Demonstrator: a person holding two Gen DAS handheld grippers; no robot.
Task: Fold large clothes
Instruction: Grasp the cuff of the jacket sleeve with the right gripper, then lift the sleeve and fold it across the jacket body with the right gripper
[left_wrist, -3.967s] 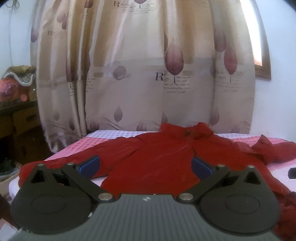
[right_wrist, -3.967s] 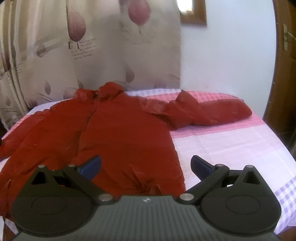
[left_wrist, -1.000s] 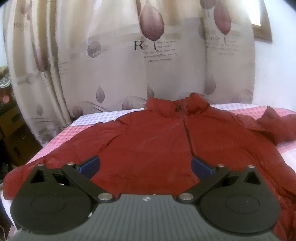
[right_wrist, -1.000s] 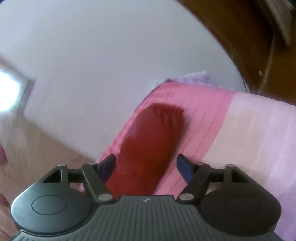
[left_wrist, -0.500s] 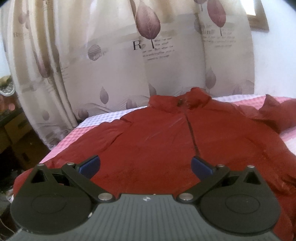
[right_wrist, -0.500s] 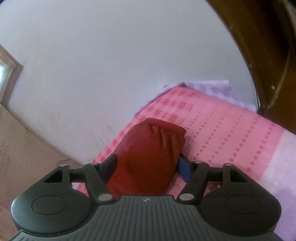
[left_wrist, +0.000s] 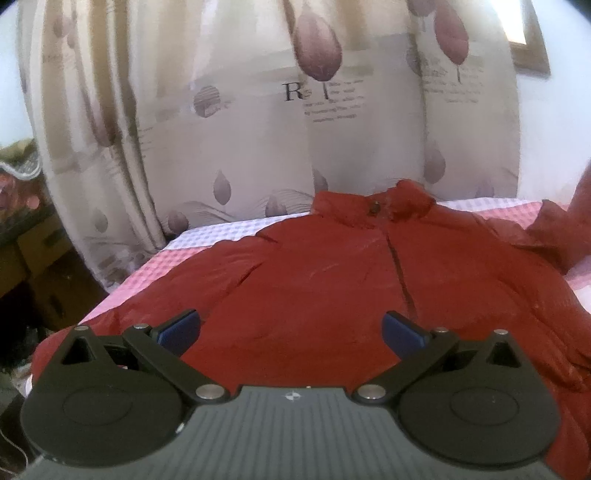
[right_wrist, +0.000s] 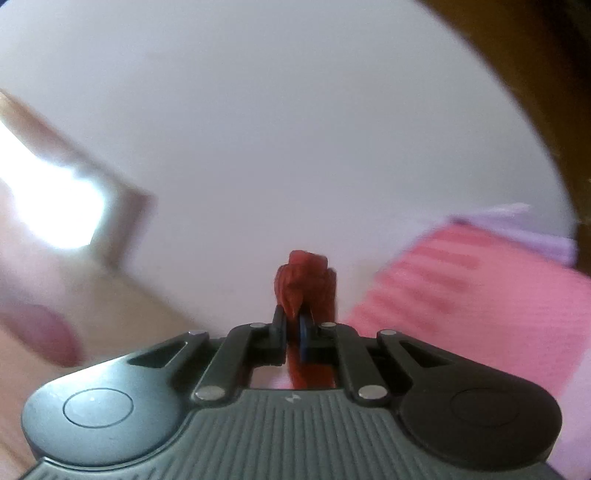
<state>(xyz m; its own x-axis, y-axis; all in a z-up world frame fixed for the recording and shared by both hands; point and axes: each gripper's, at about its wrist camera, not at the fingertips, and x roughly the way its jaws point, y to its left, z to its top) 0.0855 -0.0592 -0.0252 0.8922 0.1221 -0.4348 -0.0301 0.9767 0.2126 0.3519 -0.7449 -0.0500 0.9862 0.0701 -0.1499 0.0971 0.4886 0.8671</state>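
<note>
Jacket (left_wrist: 332, 288) cuff (right_wrist: 304, 280), loose a second earlier, was pinched in the right gripper (right_wrist: 293, 328); the left gripper (left_wrist: 290, 328) stayed spread above the bed (left_wrist: 207, 236).

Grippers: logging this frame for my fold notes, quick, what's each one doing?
Left gripper: open, holding nothing, above the red jacket.
Right gripper: shut on the jacket's sleeve cuff.
</note>
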